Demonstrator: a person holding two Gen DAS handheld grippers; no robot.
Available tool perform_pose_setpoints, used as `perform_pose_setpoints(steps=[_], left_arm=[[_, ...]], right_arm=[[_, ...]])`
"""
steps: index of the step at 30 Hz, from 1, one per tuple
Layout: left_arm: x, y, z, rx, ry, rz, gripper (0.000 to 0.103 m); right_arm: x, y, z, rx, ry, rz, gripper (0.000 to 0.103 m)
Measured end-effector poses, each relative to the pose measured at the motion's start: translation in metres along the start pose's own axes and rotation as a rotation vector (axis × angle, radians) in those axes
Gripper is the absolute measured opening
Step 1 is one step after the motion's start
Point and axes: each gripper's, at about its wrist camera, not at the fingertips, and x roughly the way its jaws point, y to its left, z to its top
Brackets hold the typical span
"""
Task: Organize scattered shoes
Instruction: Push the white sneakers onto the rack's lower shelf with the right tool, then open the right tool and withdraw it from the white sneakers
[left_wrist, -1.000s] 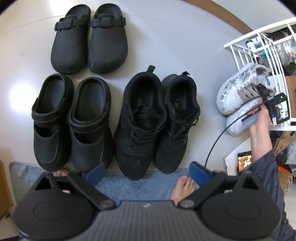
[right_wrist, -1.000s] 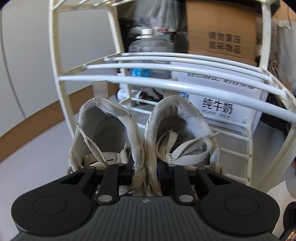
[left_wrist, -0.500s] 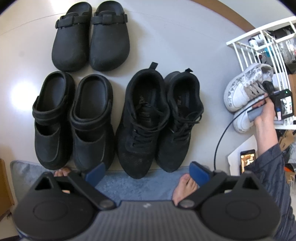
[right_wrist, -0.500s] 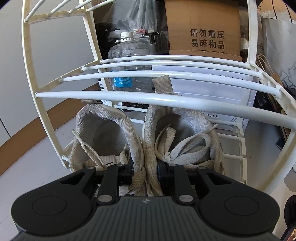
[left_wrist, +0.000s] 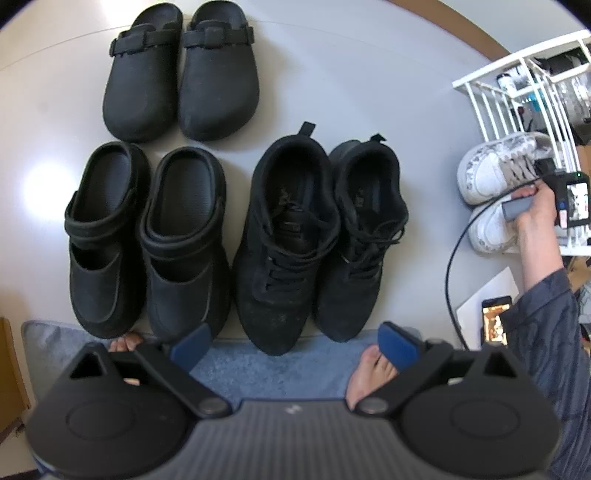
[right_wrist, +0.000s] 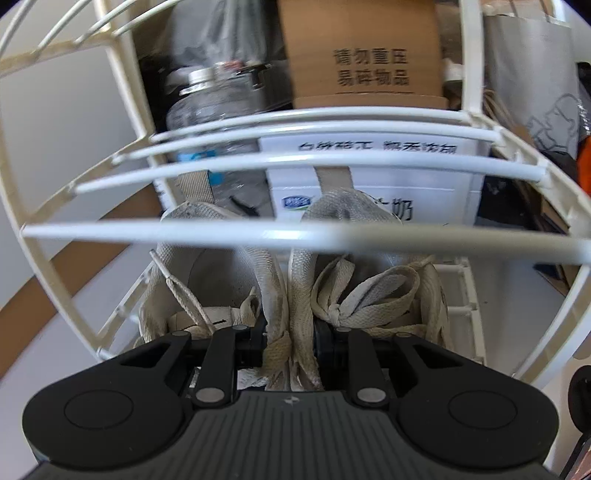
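A pair of white sneakers (right_wrist: 369, 280) hangs from my right gripper (right_wrist: 288, 339), which is shut on their two inner collars pressed together. The pair sits partly under the bars of a white wire rack (right_wrist: 295, 234), heels first. In the left wrist view the white sneakers (left_wrist: 491, 173) are at the right, toes sticking out of the rack (left_wrist: 517, 48), with a hand on my right gripper (left_wrist: 546, 166). My left gripper (left_wrist: 295, 347) hovers open over black sneakers (left_wrist: 288, 236), strapped black clogs (left_wrist: 147, 240) and plain black clogs (left_wrist: 181, 77), all paired in rows.
Behind the rack stand a cardboard box (right_wrist: 365, 55), a white milk carton box (right_wrist: 373, 184) and a water bottle (right_wrist: 210, 110). Two bare feet (left_wrist: 373, 373) rest on a blue mat (left_wrist: 266, 365). A phone (left_wrist: 496, 325) lies on the floor at the right.
My right gripper has carried the white sneakers further under the rack's bars, rightwards in the left wrist view. The left gripper and the black shoes have stayed put.
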Motion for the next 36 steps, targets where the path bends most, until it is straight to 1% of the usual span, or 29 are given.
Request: perform_pose_setpoints(steps=[4, 9, 12, 15, 18, 20, 21, 24, 27, 28, 29, 32, 34, 36], left_arm=[[0.001, -0.001, 0.0, 0.008, 0.003, 0.005, 0.099], [0.002, 0.005, 0.001, -0.016, -0.003, 0.019, 0.099], [0.0, 0.005, 0.002, -0.017, -0.011, 0.016, 0.099], [-0.001, 0.004, 0.001, -0.013, -0.011, 0.008, 0.099], [0.001, 0.002, -0.001, -0.01, 0.002, 0.001, 0.099], [0.001, 0.002, -0.001, -0.011, 0.006, 0.0, 0.099], [0.001, 0.002, -0.001, -0.012, 0.005, 0.0, 0.099], [0.001, 0.001, -0.001, -0.014, 0.0, -0.002, 0.099], [0.0, 0.0, -0.001, -0.014, -0.001, -0.004, 0.099], [0.0, 0.0, -0.001, -0.013, 0.001, -0.006, 0.099], [0.001, -0.001, -0.002, -0.013, 0.003, -0.007, 0.099], [0.003, -0.003, -0.002, -0.008, 0.014, -0.016, 0.099], [0.002, -0.004, -0.003, -0.008, 0.015, -0.016, 0.099], [0.001, -0.003, -0.003, -0.01, 0.014, -0.015, 0.099]], right_arm=[[0.002, 0.0, 0.003, 0.0, -0.027, -0.02, 0.024], [0.005, 0.001, 0.001, 0.01, -0.04, -0.033, 0.024], [0.008, 0.005, -0.001, -0.028, -0.035, -0.035, 0.027], [0.011, 0.007, -0.001, -0.064, -0.023, -0.017, 0.029], [0.011, 0.012, 0.001, -0.116, 0.005, -0.003, 0.036], [0.009, 0.018, 0.005, -0.16, 0.033, 0.01, 0.043], [0.008, 0.019, 0.007, -0.167, 0.041, 0.013, 0.044], [0.004, 0.017, 0.015, -0.146, 0.065, 0.037, 0.047], [-0.004, 0.012, 0.02, -0.136, 0.067, 0.07, 0.055], [-0.007, 0.012, 0.02, -0.144, 0.062, 0.071, 0.063], [-0.013, 0.013, 0.019, -0.155, 0.046, 0.063, 0.068], [-0.026, 0.02, 0.014, -0.212, 0.025, 0.091, 0.069], [-0.029, 0.024, 0.01, -0.238, 0.006, 0.079, 0.069], [-0.025, 0.022, 0.007, -0.229, 0.022, 0.063, 0.067]])
